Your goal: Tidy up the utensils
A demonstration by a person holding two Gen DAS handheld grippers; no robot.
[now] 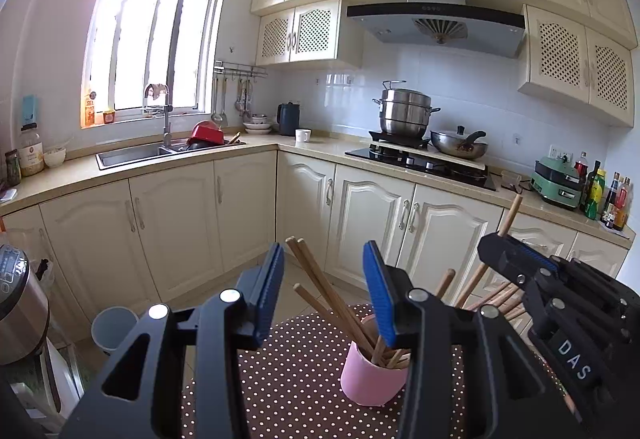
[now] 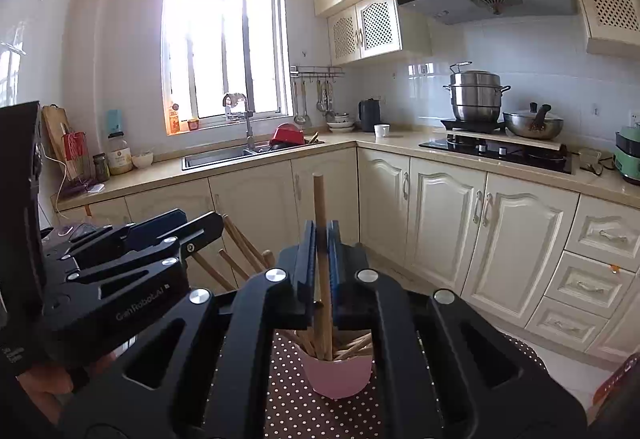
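Observation:
A pink cup [image 1: 370, 379] stands on a brown polka-dot tablecloth [image 1: 292, 371] and holds several wooden chopsticks [image 1: 320, 283] that lean left and right. My left gripper [image 1: 324, 279] is open, its blue pads either side of the leaning chopsticks, above the cup. My right gripper [image 2: 323, 251] is shut on one wooden chopstick [image 2: 320, 199], held upright with its lower end inside the pink cup [image 2: 338, 375]. The right gripper also shows in the left wrist view [image 1: 516, 255], at the right. The left gripper shows in the right wrist view [image 2: 200, 231], at the left.
Cream kitchen cabinets [image 1: 360, 207] run along the far walls. A sink [image 1: 132, 155] with a red bowl lies under the window. A stove [image 1: 420, 159] carries a steel pot and a wok. A grey bin [image 1: 112, 331] stands on the floor, a rice cooker [image 1: 16, 303] at left.

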